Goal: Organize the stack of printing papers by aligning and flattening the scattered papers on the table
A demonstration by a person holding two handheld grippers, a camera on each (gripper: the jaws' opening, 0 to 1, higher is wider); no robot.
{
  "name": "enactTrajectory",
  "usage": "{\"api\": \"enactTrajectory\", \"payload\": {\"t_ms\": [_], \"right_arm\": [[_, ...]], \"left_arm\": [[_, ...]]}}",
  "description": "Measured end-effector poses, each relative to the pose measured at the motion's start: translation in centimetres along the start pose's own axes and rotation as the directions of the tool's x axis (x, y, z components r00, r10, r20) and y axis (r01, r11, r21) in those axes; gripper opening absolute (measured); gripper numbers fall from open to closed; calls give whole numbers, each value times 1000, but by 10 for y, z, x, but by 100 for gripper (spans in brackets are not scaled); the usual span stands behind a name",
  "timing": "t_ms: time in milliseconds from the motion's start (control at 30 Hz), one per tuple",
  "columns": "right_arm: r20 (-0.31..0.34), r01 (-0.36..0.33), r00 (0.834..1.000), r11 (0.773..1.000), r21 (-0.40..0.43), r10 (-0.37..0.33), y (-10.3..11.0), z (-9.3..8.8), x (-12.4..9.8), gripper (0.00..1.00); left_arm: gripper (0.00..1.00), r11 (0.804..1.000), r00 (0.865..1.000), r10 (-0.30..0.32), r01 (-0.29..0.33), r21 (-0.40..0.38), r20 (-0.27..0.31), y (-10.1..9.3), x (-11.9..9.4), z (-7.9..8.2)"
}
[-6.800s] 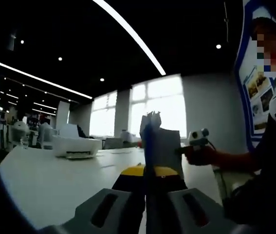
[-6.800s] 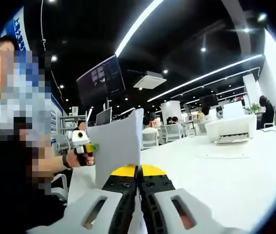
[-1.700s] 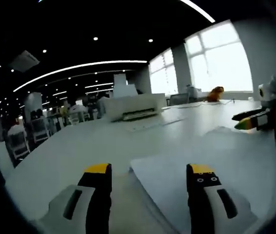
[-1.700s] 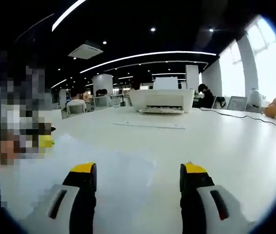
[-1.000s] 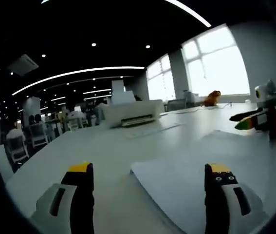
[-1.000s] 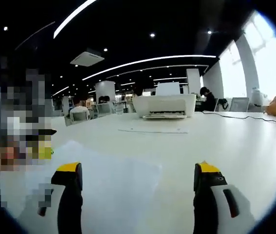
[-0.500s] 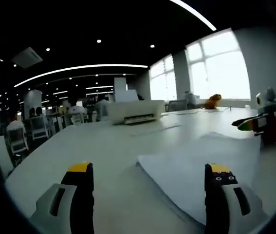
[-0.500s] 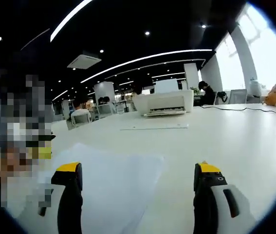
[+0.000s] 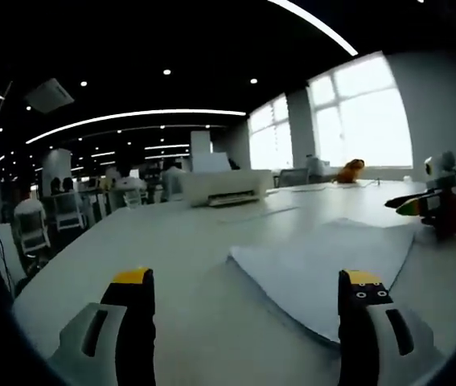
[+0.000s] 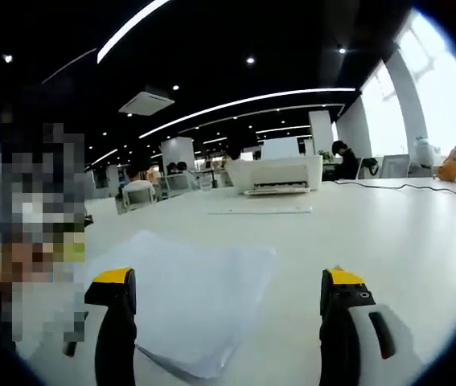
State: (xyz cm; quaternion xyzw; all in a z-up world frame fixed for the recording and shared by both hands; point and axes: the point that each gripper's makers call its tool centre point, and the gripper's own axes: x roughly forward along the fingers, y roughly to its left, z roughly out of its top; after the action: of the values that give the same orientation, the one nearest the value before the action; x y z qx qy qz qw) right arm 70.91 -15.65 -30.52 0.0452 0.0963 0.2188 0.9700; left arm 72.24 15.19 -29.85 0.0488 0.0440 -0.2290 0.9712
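white papers (image 10: 187,285), white table (image 10: 388,233), yellow-tipped black tool jaws

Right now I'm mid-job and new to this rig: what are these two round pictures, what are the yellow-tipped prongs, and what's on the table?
Each round picture comes from a fisheye camera riding on a handheld gripper, looking forward along its two jaws. The prongs at the bottom are those jaws. In the left gripper view the left gripper has its jaws wide apart and holds nothing; likewise the right gripper in the right gripper view. That right gripper also shows at the right edge of the left view. On the white table lies the stack of printing papers, flat. Farther back sits a white printer with a loose sheet before it.
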Motion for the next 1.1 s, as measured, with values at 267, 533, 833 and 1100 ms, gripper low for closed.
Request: {"api": "enactTrajectory", "payload": {"t_ms": [267, 533, 833, 1100], "right_arm": [[-3, -14, 1000, 1000, 3, 14, 6, 0, -23, 90], [5, -22, 1000, 999, -39, 22, 15, 6, -45, 90], [-20, -23, 1000, 999, -46, 22, 19, 0, -66, 90], [-5, -12, 1000, 999, -40, 12, 24, 6, -91, 90]], "left_arm": [[97, 1000, 1000, -9, 9, 24, 3, -6, -19, 0], [97, 999, 1000, -1, 0, 42, 14, -7, -43, 6], [97, 999, 1000, -1, 1, 45, -4, -9, -73, 8], [97, 999, 1000, -7, 7, 38, 4, -14, -102, 15]]}}
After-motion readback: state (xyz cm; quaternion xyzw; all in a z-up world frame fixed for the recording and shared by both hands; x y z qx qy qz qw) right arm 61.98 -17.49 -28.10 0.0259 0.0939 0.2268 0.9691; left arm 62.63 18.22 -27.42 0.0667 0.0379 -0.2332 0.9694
